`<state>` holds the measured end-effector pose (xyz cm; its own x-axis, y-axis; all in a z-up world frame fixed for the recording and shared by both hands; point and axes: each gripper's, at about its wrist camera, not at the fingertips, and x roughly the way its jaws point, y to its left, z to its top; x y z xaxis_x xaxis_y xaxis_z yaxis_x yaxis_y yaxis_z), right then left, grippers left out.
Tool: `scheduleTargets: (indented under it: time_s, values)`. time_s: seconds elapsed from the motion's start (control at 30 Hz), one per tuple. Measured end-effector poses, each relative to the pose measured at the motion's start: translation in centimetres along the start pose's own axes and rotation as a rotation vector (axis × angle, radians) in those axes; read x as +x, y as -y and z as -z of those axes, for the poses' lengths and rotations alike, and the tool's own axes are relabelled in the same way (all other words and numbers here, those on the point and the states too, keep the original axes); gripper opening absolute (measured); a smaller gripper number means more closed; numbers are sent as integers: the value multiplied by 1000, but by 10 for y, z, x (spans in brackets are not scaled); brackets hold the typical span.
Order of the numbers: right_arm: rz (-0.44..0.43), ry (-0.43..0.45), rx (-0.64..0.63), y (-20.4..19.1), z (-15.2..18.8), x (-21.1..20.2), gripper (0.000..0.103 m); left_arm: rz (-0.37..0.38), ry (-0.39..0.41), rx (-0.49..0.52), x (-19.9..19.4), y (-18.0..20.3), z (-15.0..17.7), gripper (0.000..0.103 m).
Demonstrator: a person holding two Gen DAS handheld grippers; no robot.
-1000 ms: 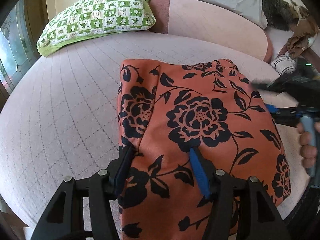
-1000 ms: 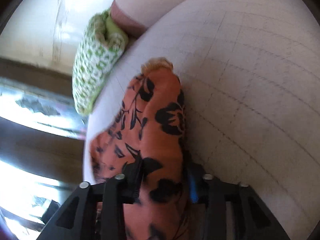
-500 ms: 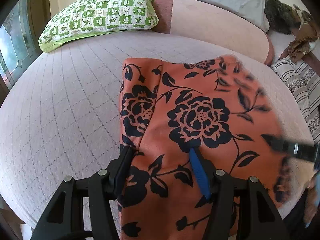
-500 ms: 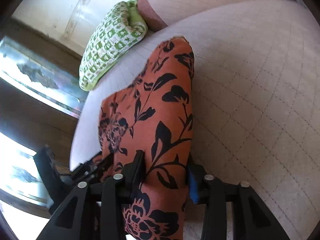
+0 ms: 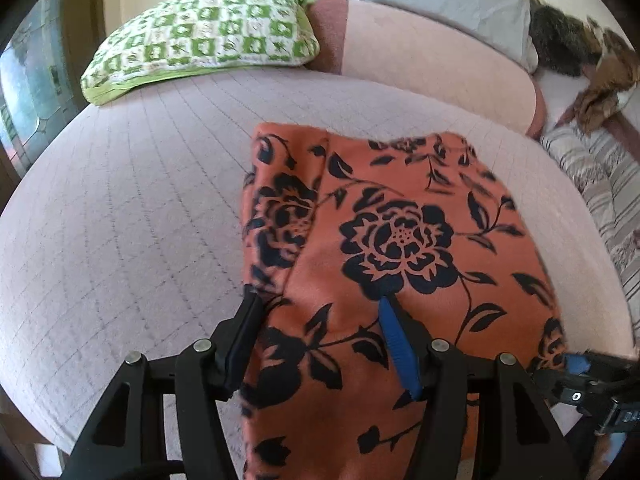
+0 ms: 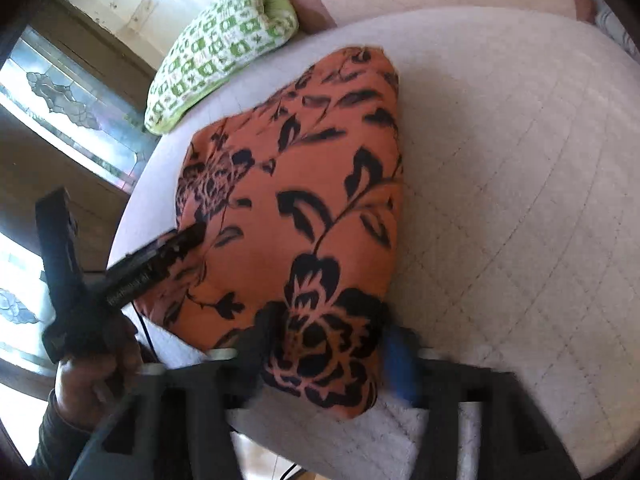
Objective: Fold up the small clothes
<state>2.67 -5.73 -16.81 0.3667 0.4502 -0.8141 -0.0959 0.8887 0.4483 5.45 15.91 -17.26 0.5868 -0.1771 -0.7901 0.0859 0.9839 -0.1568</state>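
The orange fabric garment with a black floral print (image 5: 400,240) is laid on the pale pink quilted bed (image 5: 140,220), its near edge hanging over the bed's front edge. One lengthwise fold is already seen along its left side in the left wrist view, so the step in hand is judged to be the cross fold, with both near corners taken up.

The left gripper (image 5: 320,340) is held over the near-left part of the garment. Cloth is seen between its fingers (image 5: 394,344), but whether the pads press on it cannot be told. The right gripper (image 6: 328,344) is set at the near-right corner. Its fingers are closing, with the flower-printed corner between them; the picture is blurred there, and a firm clamp cannot be confirmed.

The next move is judged to call for both corners being secured, lifted together and carried toward the far edge, kept level so that the layers are not skewed.

No containers are seen. A green-and-white checked pillow (image 5: 208,36) is lying at the head of the bed, well apart from the garment.
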Motion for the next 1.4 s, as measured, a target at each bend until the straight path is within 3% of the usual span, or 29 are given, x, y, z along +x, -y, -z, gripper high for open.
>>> scheduleTargets:
  time_s: [0.13, 0.23, 0.33, 0.37, 0.4, 0.47, 0.53, 0.63, 0.73, 0.8, 0.83, 0.9, 0.97, 1.0, 1.03, 1.1, 1.13, 1.23, 1.27, 1.3, 1.37, 1.4]
  values:
    - [-44, 54, 53, 18, 8, -13, 76, 42, 67, -119, -28, -29, 4, 65]
    - [-42, 84, 73, 27, 14, -27, 77, 131, 29, -246, -36, -53, 16, 65]
    - [-37, 166, 74, 25, 5, -47, 77, 222, -8, -239, -36, -48, 30, 65]
    - [-47, 197, 59, 20, 2, -53, 77, 212, -25, -221, -33, -44, 33, 54]
    - [-64, 227, 38, 14, -2, -60, 78, 203, -81, -224, -23, -43, 37, 13]
    - [-99, 249, -17, -2, -11, -61, 80, 271, -135, -356, -8, -56, 50, 14]
    - [-87, 217, -60, -11, -17, -52, 80, 318, -139, -405, -10, -65, 53, 14]
    - [-85, 161, -55, -8, -18, -37, 80, 284, -159, -344, -17, -58, 44, 19]
    - [-94, 151, -40, -4, -20, -30, 80, 268, -104, -299, -35, -52, 18, 33]
    - [-106, 148, -37, -4, -23, -28, 80, 264, -6, -249, -47, -48, -9, 70]
    - [-107, 142, -37, -3, -25, -27, 80, 240, 40, -222, -48, -46, -24, 75]
    - [-107, 138, -40, -2, -27, -24, 80, 204, 47, -207, -28, -52, -51, 76]
    - [-110, 137, -35, -2, -29, -24, 80, 233, -46, -251, 16, -60, -69, 75]
    - [-111, 137, -32, -4, -30, -23, 80, 250, -92, -253, 33, -65, -70, 48]
    - [-113, 137, -31, -4, -30, -23, 80, 257, -205, -267, 64, -68, -67, 24]
    - [-122, 132, -29, -3, -31, -23, 80, 328, -219, -348, 73, -84, -57, 23]
    - [-127, 131, -27, -3, -32, -23, 80, 317, -205, -332, 66, -82, -58, 23]
    - [-123, 143, -17, 8, -33, -30, 80, 156, -127, -183, 35, -57, -60, 26]
    - [-121, 142, -5, 13, -34, -30, 80, 104, -86, -151, 22, -49, -58, 32]
    - [-118, 143, 0, 17, -35, -30, 80, 88, -57, -138, 13, -45, -56, 52]
    - [-103, 152, 12, 25, -38, -32, 80, 28, -3, -134, -4, -38, -50, 77]
    - [-97, 159, 29, 29, -39, -34, 80, 3, 16, -132, -9, -36, -48, 77]
